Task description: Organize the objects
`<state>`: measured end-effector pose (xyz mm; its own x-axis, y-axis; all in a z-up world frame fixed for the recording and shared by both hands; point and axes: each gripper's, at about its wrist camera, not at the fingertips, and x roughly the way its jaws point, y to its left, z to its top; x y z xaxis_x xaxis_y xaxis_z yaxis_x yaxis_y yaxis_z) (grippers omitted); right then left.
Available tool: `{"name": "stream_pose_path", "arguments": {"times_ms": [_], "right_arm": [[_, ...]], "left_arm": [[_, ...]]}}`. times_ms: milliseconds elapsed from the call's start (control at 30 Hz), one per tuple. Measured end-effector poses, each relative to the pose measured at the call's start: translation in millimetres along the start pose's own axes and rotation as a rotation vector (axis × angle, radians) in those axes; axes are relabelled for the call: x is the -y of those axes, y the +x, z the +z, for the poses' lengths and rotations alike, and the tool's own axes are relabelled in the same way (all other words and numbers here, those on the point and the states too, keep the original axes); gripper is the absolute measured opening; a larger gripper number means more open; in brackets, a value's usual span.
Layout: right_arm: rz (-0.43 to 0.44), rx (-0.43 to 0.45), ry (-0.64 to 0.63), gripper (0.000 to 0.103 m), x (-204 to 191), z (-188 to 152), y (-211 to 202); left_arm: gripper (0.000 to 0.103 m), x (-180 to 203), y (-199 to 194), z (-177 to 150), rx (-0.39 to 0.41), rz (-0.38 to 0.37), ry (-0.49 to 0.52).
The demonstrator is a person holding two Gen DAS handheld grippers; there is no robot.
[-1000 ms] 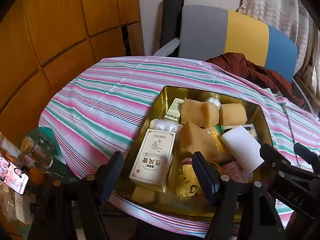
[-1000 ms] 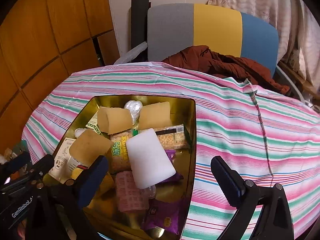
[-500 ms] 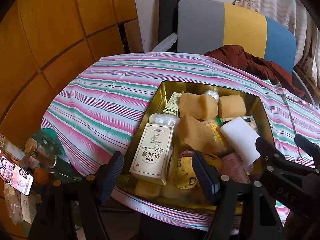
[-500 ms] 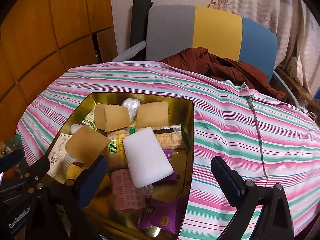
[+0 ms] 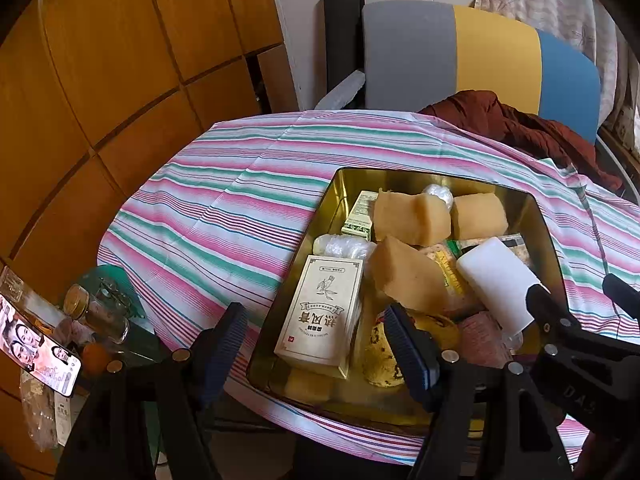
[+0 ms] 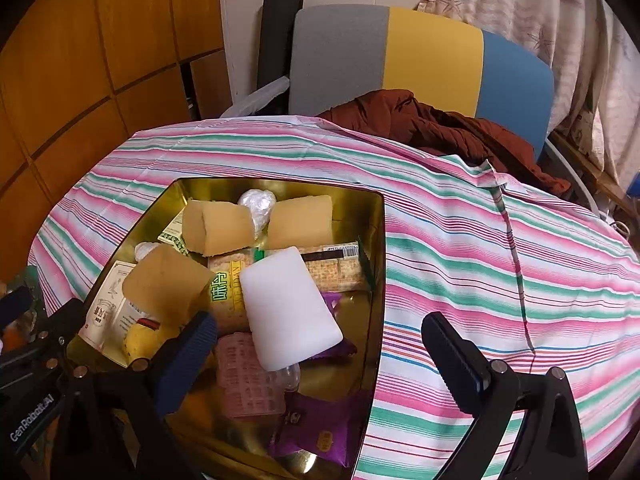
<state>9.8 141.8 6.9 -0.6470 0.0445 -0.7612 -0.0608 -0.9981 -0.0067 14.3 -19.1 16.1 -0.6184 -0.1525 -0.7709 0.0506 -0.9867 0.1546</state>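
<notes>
Both jaws wide and empty, left gripper [image 5: 316, 344] and right gripper [image 6: 320, 356] hovering over the gold metal tin [image 6: 378, 240] heaped with sponges and snack packets (striped tabletop [image 6: 500, 264] bare). Could be packing or unpacking, honestly.

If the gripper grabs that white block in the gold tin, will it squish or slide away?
The white block looks like smooth foam, so it would probably squish a little and feel light. It lies tilted on top of snack packets, not flat, so a push might make it slide or tip. Its flat sides should not roll.
</notes>
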Motion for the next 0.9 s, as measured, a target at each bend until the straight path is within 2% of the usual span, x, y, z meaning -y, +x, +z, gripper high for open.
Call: {"name": "stream_pose_path", "arguments": {"times_ms": [633, 700, 900], "right_arm": [[0.004, -0.020, 0.033, 0.103, 4.0, 0.4, 5.7], [0.004, -0.021, 0.034, 0.103, 4.2, 0.1, 5.7], [0.008, -0.020, 0.035, 0.103, 4.2, 0.0, 6.3]], "left_arm": [[0.070, 1.9, -4.1, 1.6, 0.031, -0.035, 0.008], [0.061, 2.9, -4.8, 1.5, 0.034, -0.042, 0.009], [0.059, 2.6, -4.6, 0.9, 0.046, -0.019, -0.001]]}}
